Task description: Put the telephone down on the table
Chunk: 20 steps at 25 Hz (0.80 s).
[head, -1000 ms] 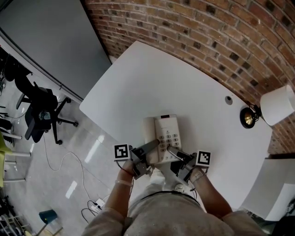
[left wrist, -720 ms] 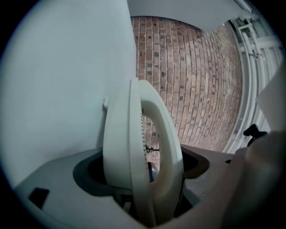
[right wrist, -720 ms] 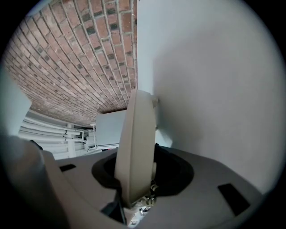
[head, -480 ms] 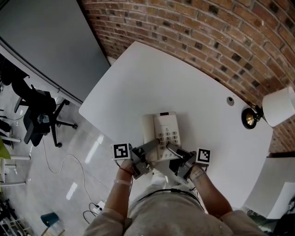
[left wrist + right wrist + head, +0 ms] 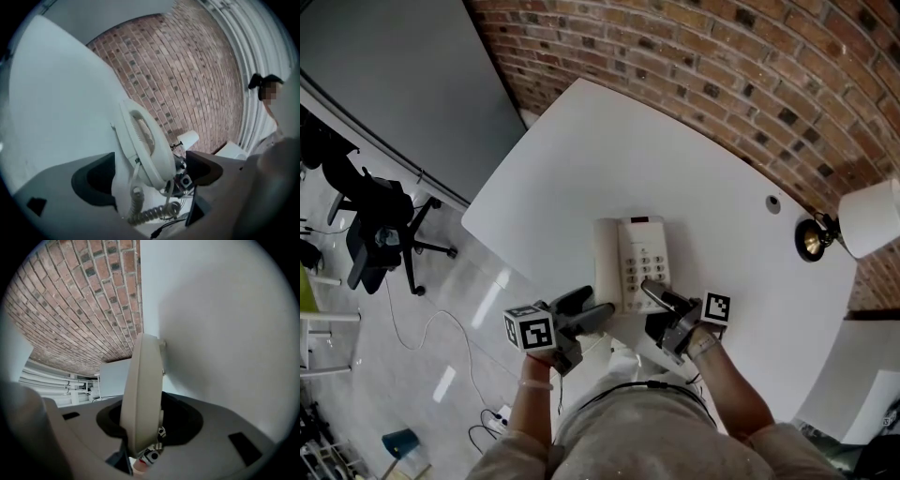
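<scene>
On the bench [image 5: 581, 150], near its front edge, the telephone [image 5: 633, 258] is laid, yet its right side is clamped in the right tongs [image 5: 654, 298] and could be dragged off if these are withdrawn unopened. The coiled cord [image 5: 150, 213] could be snagged by the left tongs [image 5: 598, 305], whose jaws have just been opening wide, with nothing pressed between them.

Smooth plastic telephone [image 5: 636, 262], matt white table [image 5: 581, 159], rough brick wall [image 5: 722, 56]

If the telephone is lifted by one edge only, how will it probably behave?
The telephone looks like a stiff plastic shell, so it should not bend. Its handset seems to lie loose on it, so it may slip off when tilted. The coiled cord is floppy and would likely dangle.
</scene>
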Each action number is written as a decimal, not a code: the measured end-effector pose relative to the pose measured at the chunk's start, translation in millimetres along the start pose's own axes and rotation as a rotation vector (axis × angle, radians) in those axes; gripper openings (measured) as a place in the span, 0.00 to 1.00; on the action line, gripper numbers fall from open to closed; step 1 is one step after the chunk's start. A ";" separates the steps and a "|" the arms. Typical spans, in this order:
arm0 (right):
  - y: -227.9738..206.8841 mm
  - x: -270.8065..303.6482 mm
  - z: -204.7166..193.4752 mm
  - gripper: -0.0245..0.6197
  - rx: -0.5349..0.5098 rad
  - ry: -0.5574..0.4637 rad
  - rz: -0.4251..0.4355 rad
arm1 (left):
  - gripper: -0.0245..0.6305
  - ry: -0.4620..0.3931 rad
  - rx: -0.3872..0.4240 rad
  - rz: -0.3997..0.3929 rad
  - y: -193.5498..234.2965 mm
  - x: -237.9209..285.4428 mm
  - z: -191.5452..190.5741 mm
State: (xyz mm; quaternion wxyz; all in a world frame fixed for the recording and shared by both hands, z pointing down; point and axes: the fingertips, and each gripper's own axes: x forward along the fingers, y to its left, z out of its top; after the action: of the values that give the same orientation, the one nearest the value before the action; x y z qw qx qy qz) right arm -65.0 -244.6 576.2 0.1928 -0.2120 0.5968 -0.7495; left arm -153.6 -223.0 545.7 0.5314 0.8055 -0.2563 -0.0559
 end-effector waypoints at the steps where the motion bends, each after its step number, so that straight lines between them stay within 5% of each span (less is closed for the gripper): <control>1: 0.2 1.1 0.6 0.29 0.001 -0.001 0.001 | 0.74 0.032 0.065 0.017 -2.4 -2.5 -4.7; 6: -1.3 3.3 1.9 0.29 0.005 -0.006 -0.002 | 0.74 0.385 0.457 0.198 1.0 -1.2 -58.9; 8: -3.0 3.5 2.4 0.29 0.003 -0.007 -0.004 | 0.74 0.441 0.539 0.253 5.5 4.2 -70.4; 13: -4.7 5.0 3.3 0.29 0.008 -0.012 -0.007 | 0.73 0.394 0.549 0.415 22.7 11.2 -66.5; 14: -4.3 5.1 3.7 0.29 0.010 -0.014 -0.007 | 0.67 0.371 0.559 0.450 23.8 10.7 -63.7; 16: -4.1 4.2 4.3 0.29 0.011 -0.020 -0.010 | 0.39 0.308 0.567 0.509 25.1 7.9 -57.9; 20: -7.2 2.6 5.7 0.30 0.009 -0.024 -0.026 | 0.28 0.216 0.555 0.570 25.3 3.3 -52.4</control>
State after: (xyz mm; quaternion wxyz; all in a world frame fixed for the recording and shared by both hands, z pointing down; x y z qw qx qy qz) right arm -64.4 -249.1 584.6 0.1910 -0.2277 0.5885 -0.7519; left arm -140.7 -188.8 591.2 0.3119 0.8163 -0.4170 0.2497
